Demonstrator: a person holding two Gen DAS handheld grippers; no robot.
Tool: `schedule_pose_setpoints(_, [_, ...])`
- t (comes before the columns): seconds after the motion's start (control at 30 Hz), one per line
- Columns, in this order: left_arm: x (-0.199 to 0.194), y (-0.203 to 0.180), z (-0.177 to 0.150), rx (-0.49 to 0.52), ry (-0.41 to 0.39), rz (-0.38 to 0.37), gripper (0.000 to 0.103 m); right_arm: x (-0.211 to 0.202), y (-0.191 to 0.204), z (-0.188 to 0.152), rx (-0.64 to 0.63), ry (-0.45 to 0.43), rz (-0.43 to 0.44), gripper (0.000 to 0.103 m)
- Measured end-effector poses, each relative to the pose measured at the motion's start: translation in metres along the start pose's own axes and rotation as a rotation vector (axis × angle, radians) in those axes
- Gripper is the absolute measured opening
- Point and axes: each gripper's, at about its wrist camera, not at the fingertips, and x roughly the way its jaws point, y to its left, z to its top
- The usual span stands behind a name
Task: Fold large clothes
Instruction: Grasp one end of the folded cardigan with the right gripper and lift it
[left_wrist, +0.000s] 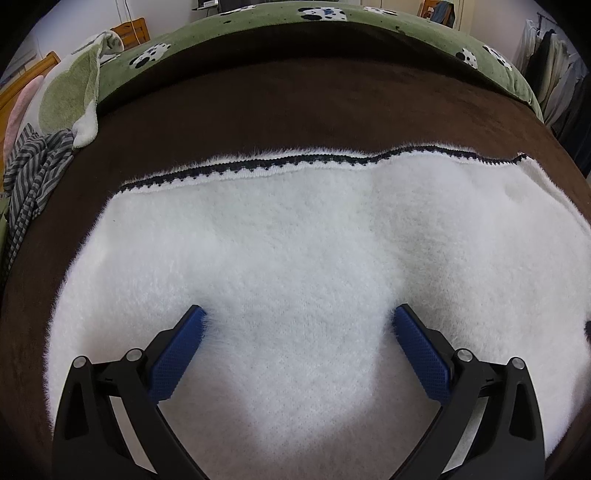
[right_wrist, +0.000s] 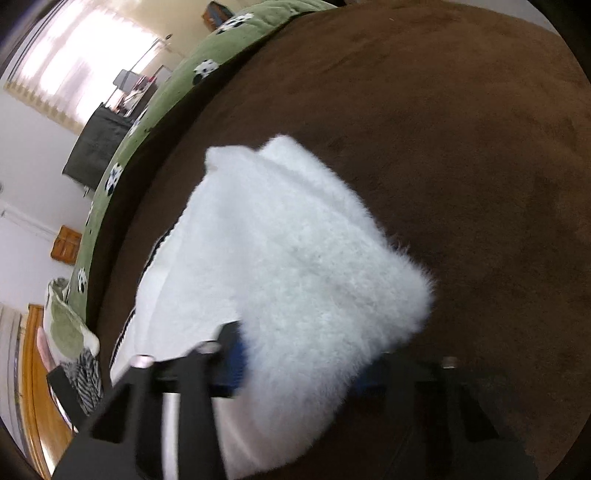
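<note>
A dark brown blanket (left_wrist: 295, 92) covers a bed, with a green paw-print cover (left_wrist: 369, 18) along its far edge and a striped grey cloth (left_wrist: 33, 177) bunched at the blanket's left side. On the blanket lies a fluffy white sweater (left_wrist: 295, 240), spread flat, its navy-patterned knit border (left_wrist: 258, 168) running along the edge farthest from the camera.

The left gripper (left_wrist: 299, 317) sits low over the sweater with its jaws spread wide; both blue pads (left_wrist: 421, 350) press into the white pile, with nothing pinched between them.

In the right wrist view, which is motion-blurred, the right gripper (right_wrist: 303, 365) has a thick fold of the sweater (right_wrist: 295, 266) lying between its fingers (right_wrist: 232, 365), the fabric hiding the tips. Whether the jaws actually clamp it, I cannot tell. The brown blanket (right_wrist: 461, 147) surrounds that fold on the right.
</note>
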Motion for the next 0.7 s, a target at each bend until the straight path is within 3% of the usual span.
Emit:
schedule_pose_setpoints(0.1, [0.000,0.001,0.000,0.001,-0.003,0.000,0.098,-0.003,0.010,0.003,-0.064,0.011,-0.008,0.022])
schedule_pose_setpoints(0.17, [0.000,0.002,-0.001,0.002,-0.009,0.000,0.098,0.001,0.004,0.005,-0.029,0.036,0.013,0.022])
schedule_pose_setpoints(0.37, [-0.001,0.000,-0.001,0.003,-0.019,0.005,0.098,0.002,0.011,0.010,-0.078,0.076,-0.007,0.021])
schedule_pose_setpoints(0.53, [-0.002,0.000,0.002,0.018,-0.009,0.000,0.098,-0.015,0.036,0.013,-0.185,0.054,-0.014,0.020])
schedule_pose_setpoints(0.7, [-0.002,0.000,0.007,0.021,0.020,-0.005,0.097,-0.041,0.077,0.019,-0.301,0.013,0.034,0.020])
